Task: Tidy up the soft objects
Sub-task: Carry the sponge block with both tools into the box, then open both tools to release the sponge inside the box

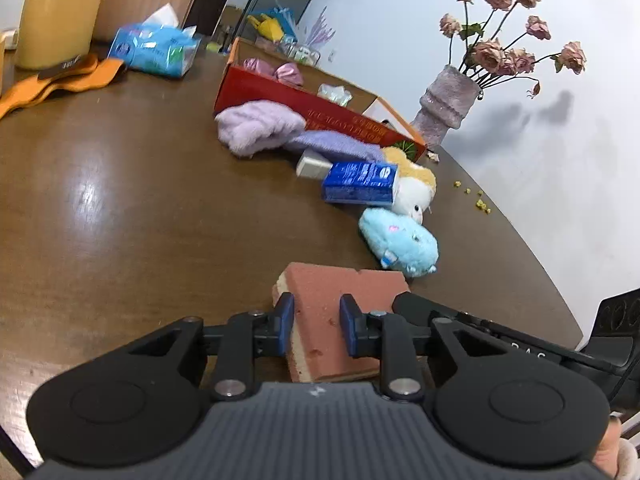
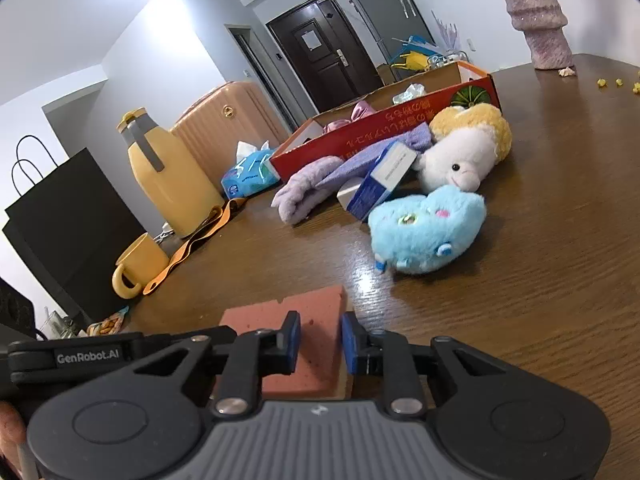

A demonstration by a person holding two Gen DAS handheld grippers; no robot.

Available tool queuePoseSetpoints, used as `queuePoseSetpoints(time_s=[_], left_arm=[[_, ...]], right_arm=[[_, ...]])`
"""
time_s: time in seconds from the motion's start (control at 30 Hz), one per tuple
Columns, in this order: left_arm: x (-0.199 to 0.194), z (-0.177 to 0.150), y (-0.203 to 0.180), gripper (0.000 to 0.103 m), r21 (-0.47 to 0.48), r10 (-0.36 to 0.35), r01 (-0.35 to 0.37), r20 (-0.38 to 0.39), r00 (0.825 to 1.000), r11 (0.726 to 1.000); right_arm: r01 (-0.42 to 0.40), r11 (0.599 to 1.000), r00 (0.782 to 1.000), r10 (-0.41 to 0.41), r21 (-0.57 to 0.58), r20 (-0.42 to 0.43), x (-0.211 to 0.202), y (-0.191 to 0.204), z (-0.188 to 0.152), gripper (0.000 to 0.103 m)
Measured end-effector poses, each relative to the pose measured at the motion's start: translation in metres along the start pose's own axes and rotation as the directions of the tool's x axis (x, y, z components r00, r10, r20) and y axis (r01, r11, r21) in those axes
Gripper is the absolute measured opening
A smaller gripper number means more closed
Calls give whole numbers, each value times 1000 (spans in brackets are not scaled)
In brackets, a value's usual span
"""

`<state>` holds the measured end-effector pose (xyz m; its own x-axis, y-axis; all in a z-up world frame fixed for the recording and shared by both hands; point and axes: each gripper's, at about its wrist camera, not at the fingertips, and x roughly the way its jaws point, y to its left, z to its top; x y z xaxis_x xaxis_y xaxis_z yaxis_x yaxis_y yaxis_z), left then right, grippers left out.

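Pink sponge (image 1: 344, 300) between both grippers' fingers (image 1: 285, 320)

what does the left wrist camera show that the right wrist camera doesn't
Only the left wrist view shows the dried roses in the vase. Only the right wrist view shows the black paper bag, yellow mug and dark door. Both show the pink sponge between the jaws of the left gripper and right gripper, the blue plush and the red box.
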<state>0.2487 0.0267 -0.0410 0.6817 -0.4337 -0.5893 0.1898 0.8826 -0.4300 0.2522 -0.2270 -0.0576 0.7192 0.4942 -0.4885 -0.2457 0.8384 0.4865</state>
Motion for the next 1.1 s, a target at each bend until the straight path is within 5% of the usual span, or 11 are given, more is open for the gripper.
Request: queuePoseSetpoints(time_s=[0.2,0.4,0.63,0.87,1.1], left_arm=[[9,58,-8,25,37,-56,54,71,996,998],[48,168,-17,25,130,-55,34,164,985,991],[144,268,10,24,53,39,-44,81,996,998],[202,271,38,24,126,153,-157,36,988,980],[212,256,46,28,205,201,-200,14,979,958]], right_arm=[[-10,998,996,15,-60,87,8,4,56,21],[-17,990,986,40,-141,162,58,8,158,20],[10,998,998,-5,-70,70,170,-15,252,20],[70,994,995,-76,-85,-70,250,-29,253,20],[66,994,987,-78,-88,-142,269,-29,237,22]])
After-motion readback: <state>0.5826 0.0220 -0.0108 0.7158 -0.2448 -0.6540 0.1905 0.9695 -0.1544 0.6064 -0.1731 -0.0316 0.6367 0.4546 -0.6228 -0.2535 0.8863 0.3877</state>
